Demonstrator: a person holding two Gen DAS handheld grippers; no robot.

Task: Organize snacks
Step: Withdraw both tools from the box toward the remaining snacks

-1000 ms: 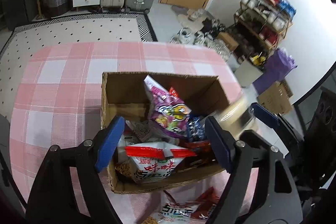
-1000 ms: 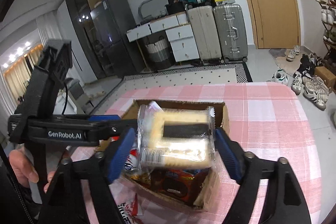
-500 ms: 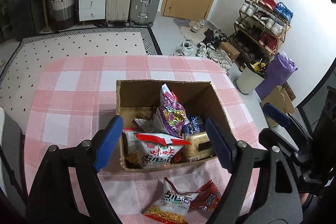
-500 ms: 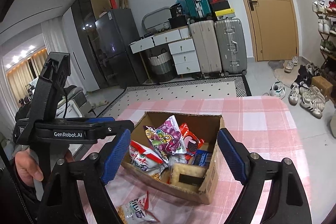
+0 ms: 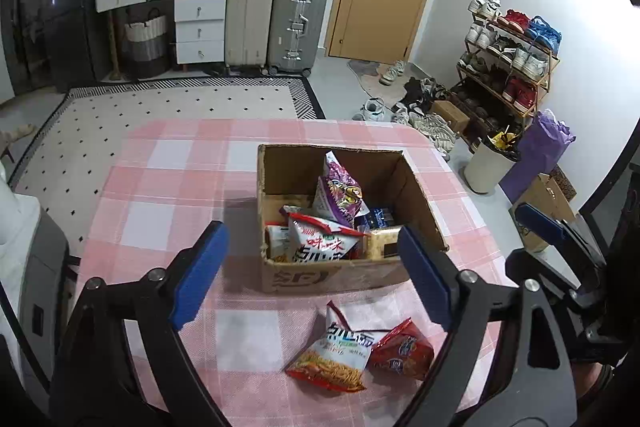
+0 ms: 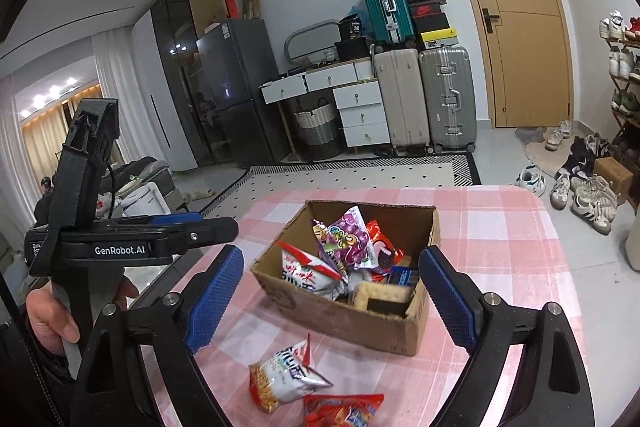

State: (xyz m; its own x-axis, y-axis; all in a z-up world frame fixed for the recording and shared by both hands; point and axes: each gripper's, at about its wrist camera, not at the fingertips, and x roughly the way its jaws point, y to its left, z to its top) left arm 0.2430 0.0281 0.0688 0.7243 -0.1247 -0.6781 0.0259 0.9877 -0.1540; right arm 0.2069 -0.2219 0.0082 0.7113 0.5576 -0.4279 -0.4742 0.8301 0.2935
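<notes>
A brown cardboard box (image 5: pixel 334 275) stands on the pink checked tablecloth (image 5: pixel 172 187) and holds several snack packs: a purple bag (image 5: pixel 340 193), a red-and-white bag (image 5: pixel 320 241) and a cracker pack (image 5: pixel 384 247) at its near right corner. The box (image 6: pixel 380 331) and cracker pack (image 6: pixel 382 297) also show in the right wrist view. Two loose packs lie in front of the box: a white-and-orange bag (image 5: pixel 332 355) and a red bag (image 5: pixel 402 351). My left gripper (image 5: pixel 312 275) is open and empty above them. My right gripper (image 6: pixel 332 295) is open and empty, back from the box.
The table's right edge (image 5: pixel 472 187) drops to the floor with shoes, a bin (image 5: pixel 490 163) and a purple bag. Suitcases (image 5: pixel 296 23) and drawers stand at the far wall. The left gripper's body (image 6: pixel 100 239) shows at the left of the right wrist view.
My right gripper let go of the cracker pack into the box's near right corner and opened. Both grippers have pulled back and up from the box.
</notes>
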